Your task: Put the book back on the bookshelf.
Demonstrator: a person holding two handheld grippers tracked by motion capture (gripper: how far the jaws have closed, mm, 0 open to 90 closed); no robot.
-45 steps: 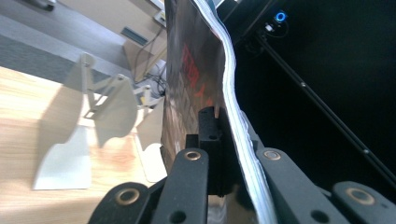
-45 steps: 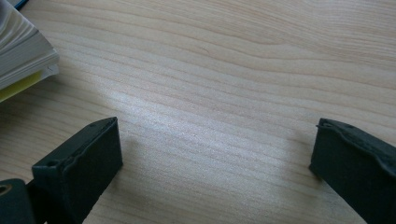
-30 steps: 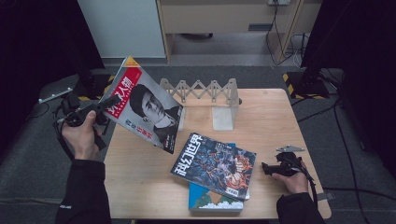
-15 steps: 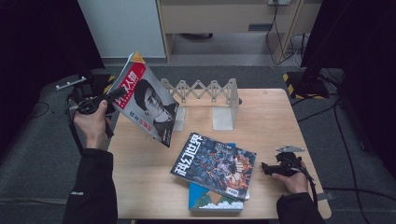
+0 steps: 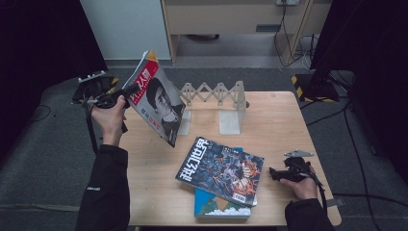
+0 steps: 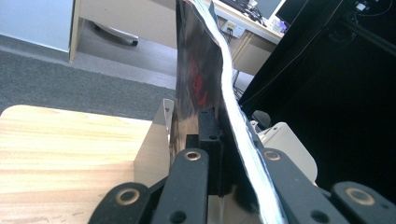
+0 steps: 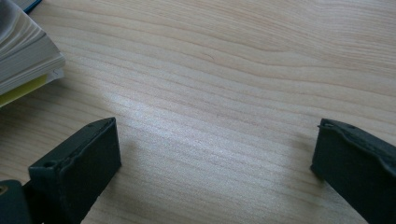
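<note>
Firmly clamped, left gripper holding red magazine, right gripper wide open

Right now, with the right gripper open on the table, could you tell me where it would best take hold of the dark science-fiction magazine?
Probably the dark magazine's right edge, nearest the right gripper. It overhangs the book beneath, so one jaw could slip under and one over, approaching level from the right.

Raised magazine is showing a red-and-white cover with a dark portrait, flat magazine is showing white characters over dark blue-orange artwork, book beneath is showing teal, table is showing pale wood grain.
</note>
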